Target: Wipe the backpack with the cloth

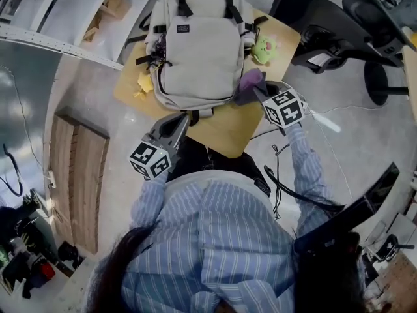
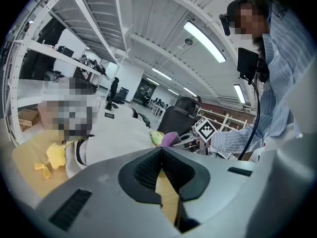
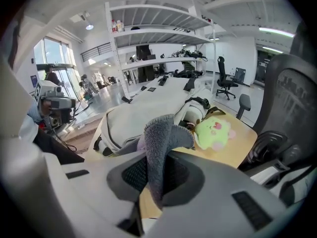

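Dark hair and a blue striped shirt (image 1: 215, 240) fill the bottom of the head view, because the person is looking down over their own body. Two arms in striped sleeves reach forward, and each hand holds a grey gripper with a black and white marker cube on it. In front of them is a small wooden table (image 1: 225, 132) with a pale backpack (image 1: 195, 51) lying flat on it, its straps at the far end. The right gripper (image 1: 258, 91) is at the backpack's near right corner. Its fingers (image 3: 132, 175) are squeezed on a soft grey-purple cloth (image 3: 159, 143), which sticks up between them and flops over at the top. From the head view the cloth sits right up against the side of the backpack. The left gripper (image 1: 185, 118) is at the near edge of the table, and it points at the bottom end of the backpack. Its fingers (image 2: 146, 170) are pressed together at the tips and hold nothing; only the wood of the table shows in the small gap lower down. I cannot tell if its tips touch the bag. A green plush toy (image 1: 264, 49) lies on the table just beside the backpack's right side. A little yellow toy (image 1: 144, 83) lies by its left side. A black office chair (image 1: 332, 31) stands on the floor past the table on the right.
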